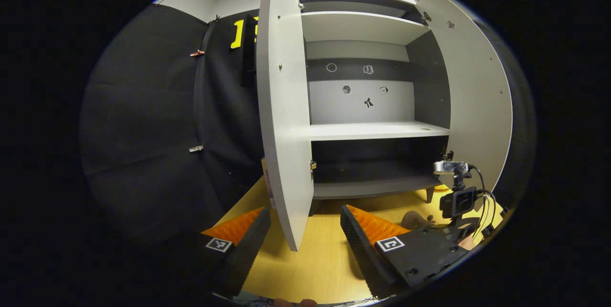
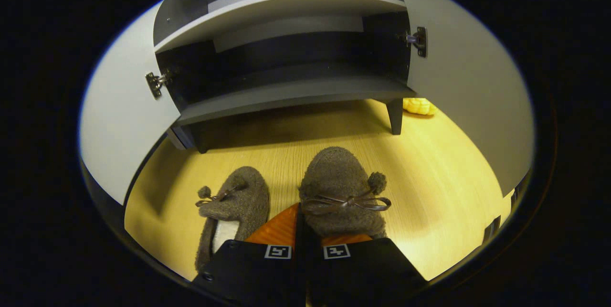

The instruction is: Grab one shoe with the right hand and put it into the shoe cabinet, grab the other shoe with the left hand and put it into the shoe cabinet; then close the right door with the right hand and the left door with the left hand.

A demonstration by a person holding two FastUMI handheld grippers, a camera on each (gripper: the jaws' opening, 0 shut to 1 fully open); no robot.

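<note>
The right gripper (image 2: 305,240) is low over the wooden floor (image 2: 444,187). Its two fingers are pressed close together on the back edge of a fuzzy brown shoe (image 2: 341,192) with a bow. Another fuzzy shoe (image 2: 234,206) lies on the floor just beside it, on the left. Past the shoes stands the shoe cabinet (image 2: 286,94) with both doors open. A small yellow thing (image 2: 419,105) lies near the cabinet leg.

Wooden floor (image 2: 444,178), yellow object (image 2: 419,106) near cabinet leg

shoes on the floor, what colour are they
Fuzzy grey-brown shoes with dark brown bows; the left one shows a pale lining. Best seen in the right gripper view.
</note>
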